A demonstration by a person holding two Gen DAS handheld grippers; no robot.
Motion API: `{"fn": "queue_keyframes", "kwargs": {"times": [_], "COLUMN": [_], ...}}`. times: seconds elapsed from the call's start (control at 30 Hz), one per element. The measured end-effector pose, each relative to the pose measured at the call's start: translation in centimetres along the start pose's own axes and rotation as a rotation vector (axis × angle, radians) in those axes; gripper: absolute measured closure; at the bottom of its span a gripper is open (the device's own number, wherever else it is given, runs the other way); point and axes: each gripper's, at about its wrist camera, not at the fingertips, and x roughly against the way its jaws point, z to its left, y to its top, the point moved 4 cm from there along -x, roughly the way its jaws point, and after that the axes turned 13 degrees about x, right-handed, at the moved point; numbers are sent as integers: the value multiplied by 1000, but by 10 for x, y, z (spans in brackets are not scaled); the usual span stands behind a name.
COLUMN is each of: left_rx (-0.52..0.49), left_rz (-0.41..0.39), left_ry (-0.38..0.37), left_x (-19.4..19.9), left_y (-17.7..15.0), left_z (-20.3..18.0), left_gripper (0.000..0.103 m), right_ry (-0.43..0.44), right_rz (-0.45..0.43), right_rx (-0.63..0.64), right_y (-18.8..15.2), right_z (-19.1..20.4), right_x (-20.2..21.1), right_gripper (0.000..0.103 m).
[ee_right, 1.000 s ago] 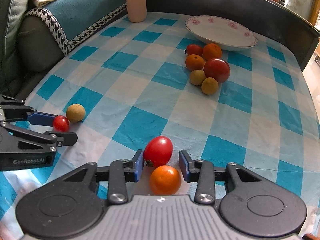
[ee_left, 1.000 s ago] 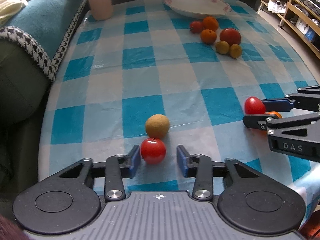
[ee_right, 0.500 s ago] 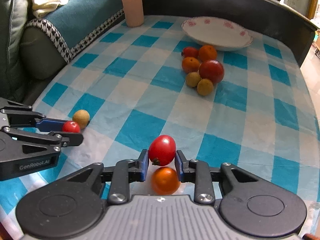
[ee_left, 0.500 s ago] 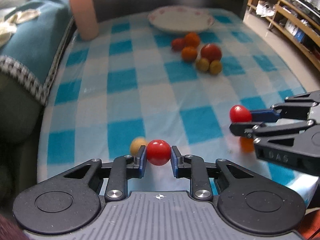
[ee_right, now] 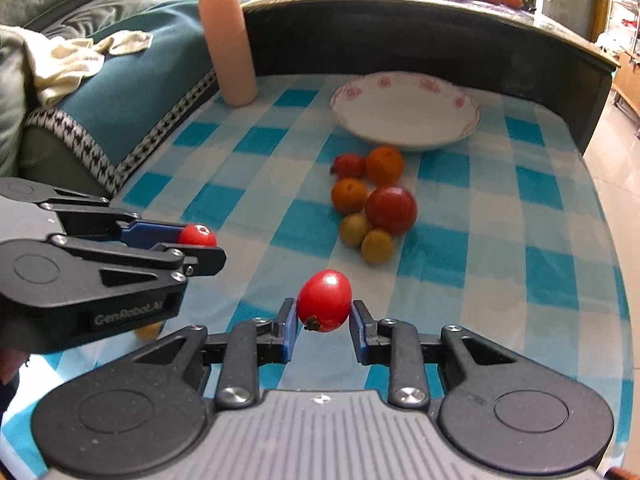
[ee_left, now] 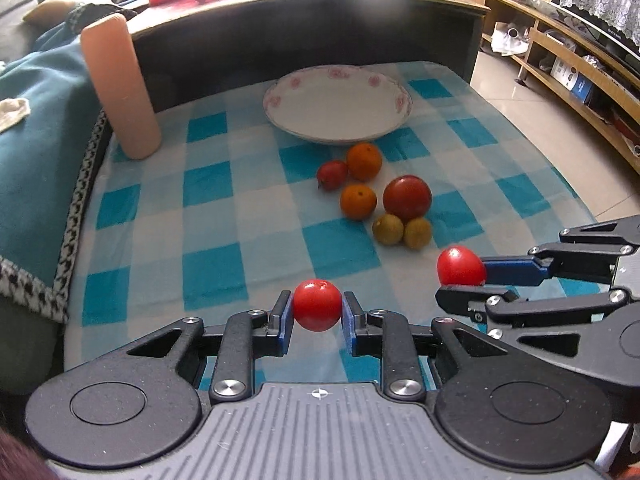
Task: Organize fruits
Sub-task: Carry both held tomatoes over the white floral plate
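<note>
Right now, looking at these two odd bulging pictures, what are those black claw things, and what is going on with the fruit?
The claws are two hand-held grippers, one in each of a person's hands; there is no robot arm. Each carries a wide-angle camera looking along its own fingers, so each picture shows its own gripper at the bottom and the other at the side. The left gripper is shut on a round red tomato. The right gripper is shut on an oval red tomato. Both tomatoes are lifted off the blue checked tablecloth. Further back lies a cluster of fruit: oranges, tomatoes and small yellowish fruits. Behind it sits an empty flowered plate, and a pink cylinder stands to its left.
</note>
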Motion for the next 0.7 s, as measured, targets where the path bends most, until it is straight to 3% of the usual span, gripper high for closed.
{"fn": "queue_keyframes", "kwargs": {"times": [0.7], "left_rx": [16], "left_rz": [-31], "left_ry": [-39], "left_x": [-38], "left_y": [60], "left_z": [-6], "left_gripper": [72], "right_ry": [-55], "right_rz": [-28], "right_rx": [20], "right_y": [53], "right_z": [-39], "right_x": [-31], "right_gripper": [61]}}
